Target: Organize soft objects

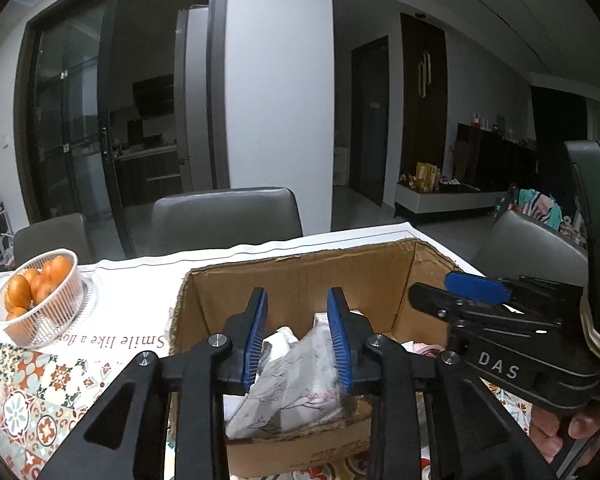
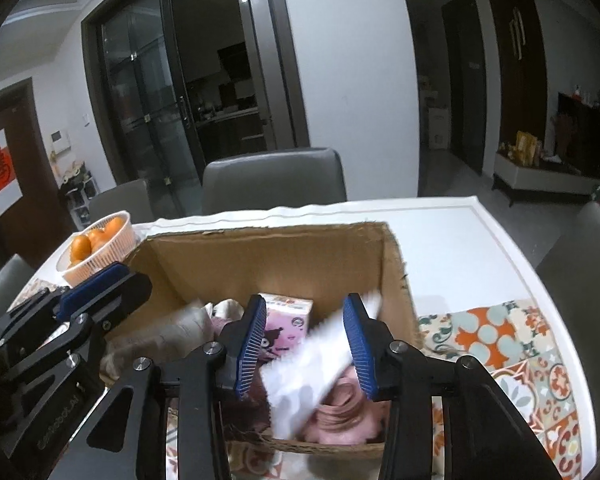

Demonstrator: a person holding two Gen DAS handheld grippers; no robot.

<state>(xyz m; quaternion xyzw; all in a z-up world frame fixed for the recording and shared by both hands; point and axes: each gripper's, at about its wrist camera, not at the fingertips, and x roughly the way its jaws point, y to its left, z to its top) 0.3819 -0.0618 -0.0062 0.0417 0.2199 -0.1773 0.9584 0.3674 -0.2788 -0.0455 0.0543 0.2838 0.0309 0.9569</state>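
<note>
An open cardboard box [image 1: 300, 276] [image 2: 268, 256] stands on the table. My left gripper [image 1: 298, 320] is open over the box; a white floral cloth [image 1: 300, 384] lies between and below its blue pads, seemingly loose. My right gripper [image 2: 306, 330] is open over the box too; a blurred white packet [image 2: 312, 368] sits between its pads, apparently falling. Inside the box lie a pink cartoon tissue pack [image 2: 288, 320], a beige soft item [image 2: 176, 332] and a pink soft toy [image 2: 348, 412]. The right gripper also shows in the left wrist view [image 1: 456, 292], and the left gripper in the right wrist view [image 2: 100, 288].
A white basket of oranges [image 1: 40, 296] [image 2: 100, 248] stands left of the box. A patterned tablecloth [image 1: 32, 392] [image 2: 512, 344] covers the near table. Grey chairs [image 1: 224, 216] stand behind the table and another [image 2: 584, 264] at the right.
</note>
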